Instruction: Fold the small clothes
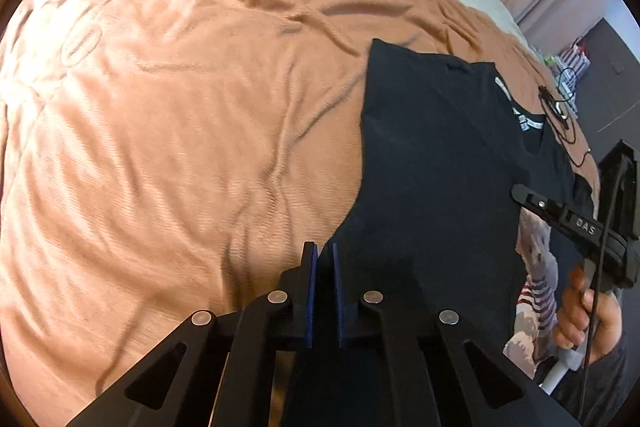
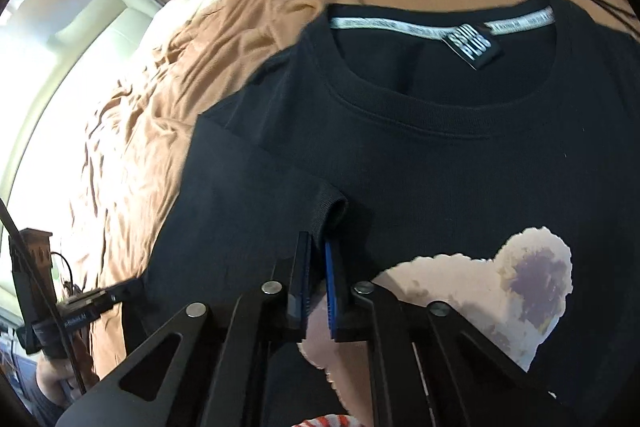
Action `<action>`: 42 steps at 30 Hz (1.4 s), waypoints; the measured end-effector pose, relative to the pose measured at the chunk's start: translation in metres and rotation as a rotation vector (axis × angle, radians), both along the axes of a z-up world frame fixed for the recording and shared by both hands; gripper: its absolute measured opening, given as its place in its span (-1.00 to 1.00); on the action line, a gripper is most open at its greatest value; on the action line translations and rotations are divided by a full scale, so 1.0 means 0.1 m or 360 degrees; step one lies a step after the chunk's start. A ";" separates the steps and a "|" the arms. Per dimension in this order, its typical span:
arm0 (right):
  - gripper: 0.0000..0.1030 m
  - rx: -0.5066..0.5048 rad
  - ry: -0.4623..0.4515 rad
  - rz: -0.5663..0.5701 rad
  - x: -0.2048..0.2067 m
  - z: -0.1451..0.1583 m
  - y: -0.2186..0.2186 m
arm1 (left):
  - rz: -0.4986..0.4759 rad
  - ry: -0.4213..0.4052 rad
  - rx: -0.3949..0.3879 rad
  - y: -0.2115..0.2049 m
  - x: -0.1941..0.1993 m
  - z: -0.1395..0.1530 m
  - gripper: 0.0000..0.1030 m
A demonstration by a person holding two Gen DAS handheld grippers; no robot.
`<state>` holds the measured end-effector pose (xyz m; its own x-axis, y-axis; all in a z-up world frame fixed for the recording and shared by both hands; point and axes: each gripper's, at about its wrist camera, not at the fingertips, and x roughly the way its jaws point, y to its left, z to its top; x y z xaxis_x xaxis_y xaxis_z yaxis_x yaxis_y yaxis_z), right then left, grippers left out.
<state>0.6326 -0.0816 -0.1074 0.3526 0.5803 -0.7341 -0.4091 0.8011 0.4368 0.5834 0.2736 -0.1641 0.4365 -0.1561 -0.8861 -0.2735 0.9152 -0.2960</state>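
soft black tee, pinched at two edges

lying spread on the orange blanket [image 1: 180, 107] of the bed, collar toward the far side, printed front facing up: the black t-shirt [image 1: 432, 155]. looking light, limp and thin knit, so draping and wrinkling wherever unsupported, sliding little on the fuzzy blanket, not fragile at all.

closing on the left side hem of the shirt near the bottom: the left hand-held gripper [image 1: 325, 259], blue pads nearly together with dark fabric apparently between them. pinching the folded-over sleeve cuff [image 2: 334, 207]: the right hand-held gripper [image 2: 318, 255], jaws narrow and cloth seemingly caught between.

judging by the drape, best taking hold at stitched edges such as cuff, hem or the ribbed collar [image 2: 400, 107], where doubled cloth is giving the pads something thick to bite. gripping single-layer fabric mid-panel likely slipping or dragging only the top layer. keeping both holds taut while carrying the side over, probably avoiding sagging and a crooked fold line across the bear print [image 2: 500, 287].
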 end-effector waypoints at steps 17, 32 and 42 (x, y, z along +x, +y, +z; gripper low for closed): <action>0.23 -0.0094 -0.0022 -0.0063 -0.39 0.43 -0.79 | 0.0027 -0.0019 0.0072 -0.30 -0.17 0.46 0.08; 0.33 -0.0023 -0.0035 -0.0183 -0.92 1.12 -2.29 | -0.0132 -0.0205 0.0043 -1.38 -0.17 1.17 0.85; 0.75 -0.0142 -0.0189 -0.0241 -1.34 1.68 -2.97 | -0.0282 -0.0270 0.0011 -2.30 -0.11 1.47 0.99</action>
<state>0.4988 -0.3782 0.0603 0.5180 0.4486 -0.7283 -0.3255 0.8908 0.3172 0.5727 0.0434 -0.0175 0.5454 -0.2373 -0.8039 -0.0557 0.9467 -0.3172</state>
